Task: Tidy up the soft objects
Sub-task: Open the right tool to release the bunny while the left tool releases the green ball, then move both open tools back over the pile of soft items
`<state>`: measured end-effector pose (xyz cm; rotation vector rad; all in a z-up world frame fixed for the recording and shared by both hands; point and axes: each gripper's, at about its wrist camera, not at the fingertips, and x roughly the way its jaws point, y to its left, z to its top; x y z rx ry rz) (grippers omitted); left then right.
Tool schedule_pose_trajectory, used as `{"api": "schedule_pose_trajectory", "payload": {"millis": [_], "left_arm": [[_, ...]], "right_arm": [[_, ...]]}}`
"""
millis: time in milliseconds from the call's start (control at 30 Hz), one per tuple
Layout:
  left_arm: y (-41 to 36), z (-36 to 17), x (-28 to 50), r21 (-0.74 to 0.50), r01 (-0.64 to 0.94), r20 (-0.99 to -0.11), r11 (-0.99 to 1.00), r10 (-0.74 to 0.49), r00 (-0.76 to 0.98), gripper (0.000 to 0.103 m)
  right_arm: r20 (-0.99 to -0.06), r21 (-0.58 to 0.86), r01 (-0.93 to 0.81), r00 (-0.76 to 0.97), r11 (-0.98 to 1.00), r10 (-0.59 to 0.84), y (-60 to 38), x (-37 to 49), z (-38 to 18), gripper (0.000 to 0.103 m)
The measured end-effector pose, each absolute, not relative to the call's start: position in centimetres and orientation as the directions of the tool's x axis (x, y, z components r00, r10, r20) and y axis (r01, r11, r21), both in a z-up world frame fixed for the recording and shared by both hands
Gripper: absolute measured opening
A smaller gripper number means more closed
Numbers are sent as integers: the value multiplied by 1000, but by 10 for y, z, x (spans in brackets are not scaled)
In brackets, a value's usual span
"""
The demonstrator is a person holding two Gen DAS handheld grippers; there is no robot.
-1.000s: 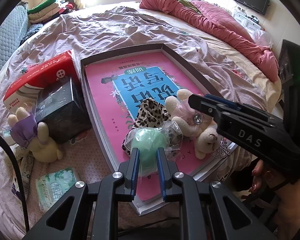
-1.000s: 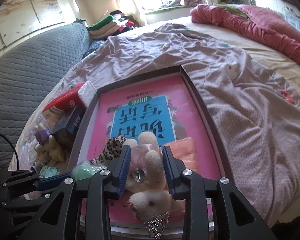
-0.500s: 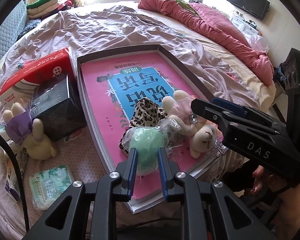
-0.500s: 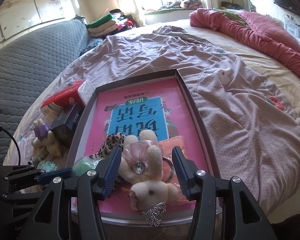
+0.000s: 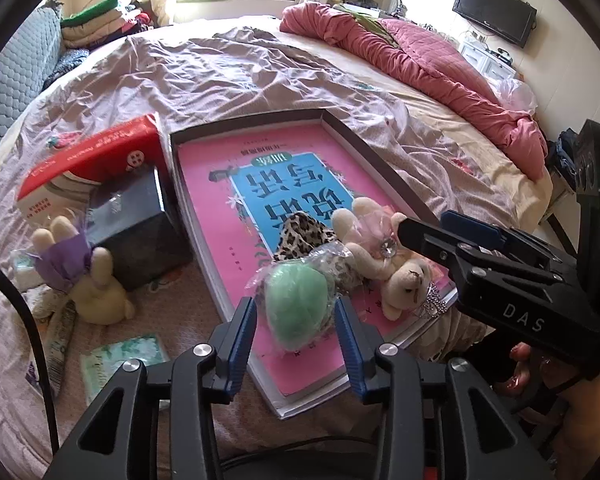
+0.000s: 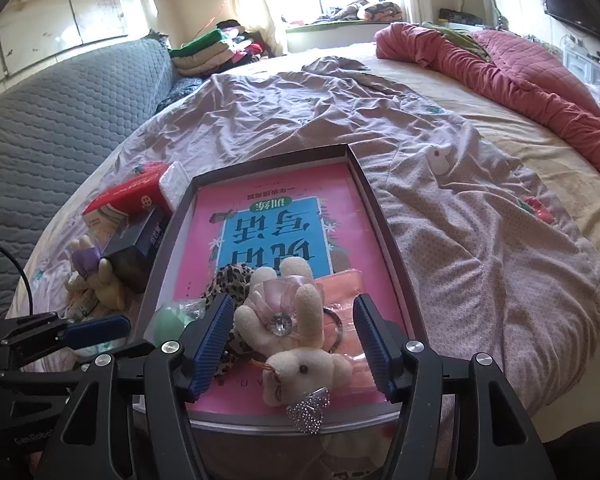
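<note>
- We see the left gripper [image 5: 295, 330] angled down over the near edge of the shallow tray [image 5: 380, 160] on the bed [image 5: 228, 76]; its jaws have just been opening and now stand spread on either side of the green soft ball [image 5: 298, 306], blue pads clear of its crinkly clear wrapper
- The ball is rounded and lies at the tray's near left corner, on the pink book cover [image 5: 216, 200]; its longer side runs roughly away from us
- The right gripper [image 6: 296, 342] also tilts down at the near edge; its jaws have just been opening and stand wide, with the cream plush rabbit [image 6: 296, 344] between them, untouched
- The rabbit lies lengthwise, head toward the near edge, ears toward the far edge; a pink ribbon flower with a gem sits on it
- Leopard-print fabric [image 5: 304, 232] lies touching both toys
- Beside the tray's left edge: a glossy black box [image 5: 132, 236], a red carton [image 5: 92, 164], and a second plush rabbit [image 5: 84, 276] with a purple bow
</note>
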<state>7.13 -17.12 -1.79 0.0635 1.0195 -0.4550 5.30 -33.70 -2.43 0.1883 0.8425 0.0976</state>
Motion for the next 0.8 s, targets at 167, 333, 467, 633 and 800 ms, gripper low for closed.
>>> {"api": "schedule_pose_trajectory", "payload": {"millis": [167,333,467,633,800], "left_arm": [[-166,-9,69,-156,385,-822,909,-336,459,48],[-161,2,64,-107,369,-810,923,-296,506,60],[-155,9,62,-81,340,-804,937,-263,533,64],[-144,16,60,-68,313,-798,947,-240,552,71],[-130,25,56,-60,292,-789,954,-225,572,78]], "right_arm": [[-731,183,-19,665,983,149,-331,50,-18,65],[-724,164,-24,676,986,137,-325,47,-11,66],[-715,148,-38,686,988,133,-319,44,-2,75],[-703,126,-48,701,991,123,-309,40,9,75],[-683,114,-59,721,992,121,-300,34,23,76]]}}
